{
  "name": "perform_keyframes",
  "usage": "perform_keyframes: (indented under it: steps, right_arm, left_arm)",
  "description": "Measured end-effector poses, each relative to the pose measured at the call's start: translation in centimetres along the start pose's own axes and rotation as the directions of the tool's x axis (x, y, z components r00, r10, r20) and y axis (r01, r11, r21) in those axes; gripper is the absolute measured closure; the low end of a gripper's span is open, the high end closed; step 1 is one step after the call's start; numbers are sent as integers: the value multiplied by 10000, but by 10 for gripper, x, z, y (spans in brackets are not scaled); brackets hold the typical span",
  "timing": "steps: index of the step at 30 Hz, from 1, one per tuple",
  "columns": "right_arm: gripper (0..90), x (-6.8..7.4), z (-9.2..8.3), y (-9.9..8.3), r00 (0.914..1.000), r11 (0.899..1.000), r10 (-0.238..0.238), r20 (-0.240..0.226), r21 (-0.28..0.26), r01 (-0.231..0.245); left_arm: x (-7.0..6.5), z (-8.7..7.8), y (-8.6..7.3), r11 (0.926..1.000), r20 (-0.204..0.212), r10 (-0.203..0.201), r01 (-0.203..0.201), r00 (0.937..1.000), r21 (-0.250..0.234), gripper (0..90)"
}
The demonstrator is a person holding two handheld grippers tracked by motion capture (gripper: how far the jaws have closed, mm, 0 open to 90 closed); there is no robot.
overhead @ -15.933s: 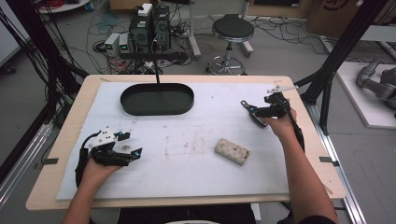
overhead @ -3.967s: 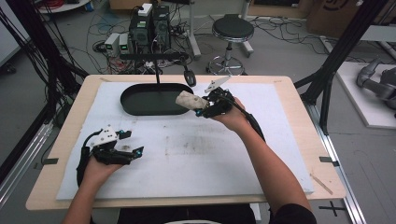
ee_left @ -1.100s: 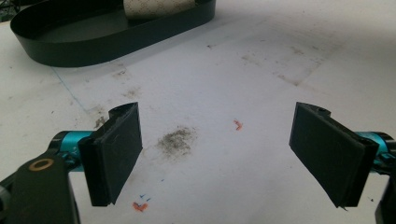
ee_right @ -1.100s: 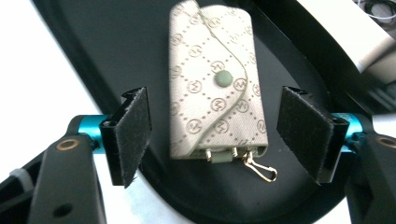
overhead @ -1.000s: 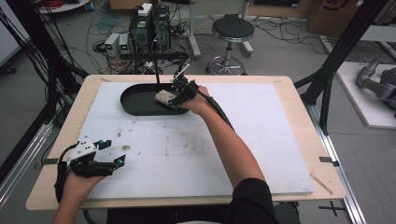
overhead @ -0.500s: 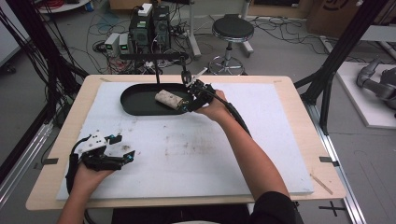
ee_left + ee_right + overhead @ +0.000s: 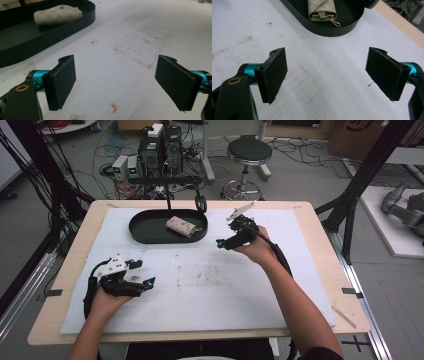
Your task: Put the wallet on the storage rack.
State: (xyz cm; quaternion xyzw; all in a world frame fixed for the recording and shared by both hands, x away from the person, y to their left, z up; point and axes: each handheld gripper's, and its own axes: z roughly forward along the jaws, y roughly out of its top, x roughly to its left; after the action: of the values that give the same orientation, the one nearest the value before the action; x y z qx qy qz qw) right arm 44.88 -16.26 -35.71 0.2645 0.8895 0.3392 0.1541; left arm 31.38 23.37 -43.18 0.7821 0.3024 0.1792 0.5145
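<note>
A beige patterned pouch (image 7: pixel 180 225) with a gold clasp lies in the right half of the black oval tray (image 7: pixel 145 236) at the back of the mat. My right gripper (image 7: pixel 222 242) hovers just right of the tray, apart from it and pointing left. Its jaws have just been opening, with nothing between them. In the right gripper view the gripper (image 7: pixel 327 77) stands open over bare mat, with the pouch (image 7: pixel 322 8) and tray rim (image 7: pixel 332 31) ahead. My left gripper (image 7: pixel 145 272) rests open at the front left. In its own view the gripper (image 7: pixel 120 82) frames stained mat, with the pouch (image 7: pixel 58 15) in the tray (image 7: pixel 50 35) far left.
A stained white mat (image 7: pixel 300 285) covers the wooden table (image 7: pixel 350 315). A black clamp arm (image 7: pixel 200 202) hangs over the tray's far rim. Behind the table stand a stool (image 7: pixel 249 152) and computer boxes (image 7: pixel 160 145). Black frame poles (image 7: pixel 370 170) rise at both sides.
My right gripper has let go of the pouch in the tray and drawn back to the right and nearer. My left hand has shifted a little to the right.
</note>
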Motion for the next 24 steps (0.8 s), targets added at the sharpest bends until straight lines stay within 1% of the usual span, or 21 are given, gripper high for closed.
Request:
perform_keyframes:
  steps: [1,2,3,4,5,6,7,10,11,12,14,19,20,21,22,23,24]
  right_arm:
    - [179,1,-4,-4,10000,10000,85,17,49,-85]
    - [179,2,-7,-7,9999,9997,55,106,237,-57]
    - [180,4,-10,-12,9996,9999,-85,251,61,84]
    - [179,5,-14,-17,9998,10000,-16,220,-70,17]
    - [179,6,-17,-21,9999,9999,53,138,-105,-52]
    - [179,7,-19,-25,9999,10000,39,144,36,-40]
    - [179,8,-23,-29,9998,10000,5,221,-43,-4]
    - [179,9,-33,-42,9995,9994,239,196,-248,-234]
    - [179,9,-33,-42,9995,9994,239,196,-248,-234]
    - [179,7,-40,-52,9990,9984,383,251,-415,-373]
    - [179,5,-45,-63,9979,9971,564,329,-536,-546]
    - [179,4,-52,-92,9929,9923,1092,468,-641,-1061]
    - [179,4,-53,-97,9924,9919,1118,516,-671,-1082]
    - [179,4,-55,-103,9909,9900,1261,464,-699,-1227]
    - [179,4,-55,-103,9909,9900,1261,464,-699,-1227]
    - [179,5,-57,-113,9879,9869,1461,512,-770,-1420]
    - [179,5,-58,-119,9859,9846,1591,523,-822,-1546]
  left_arm:
    - [0,1,1,10000,11,5,-5,10000,-32,169]
    - [0,1,1,10000,11,5,-5,10000,-32,169]
    - [-1,1,1,10000,12,-4,4,10000,-49,170]
    - [-1,2,2,10000,8,22,-22,10000,-36,169]
    - [-1,2,2,10000,37,-14,14,10000,-39,169]
    - [-1,3,2,10000,45,20,-20,10000,-23,169]
    - [-1,3,2,10000,45,20,-20,10000,-23,169]
    - [-1,3,2,10000,16,21,-21,10000,5,169]
    - [-1,3,2,10000,-17,-2,2,10000,8,169]
    - [-1,3,2,10000,-57,-21,20,10000,-19,169]
    - [-1,3,2,10000,-98,-18,18,10000,-35,169]
    - [-2,4,2,10000,-106,-10,9,9999,-35,169]
    - [-1,4,2,10000,-114,14,-14,9999,-27,170]
    - [-1,4,2,10000,-114,14,-14,9999,-27,169]
    - [-2,4,2,10000,-146,-17,16,9999,-31,169]
    - [-1,4,2,10000,-159,-2,2,9999,-28,169]
    - [-1,4,2,10000,-176,-35,34,9998,-62,169]
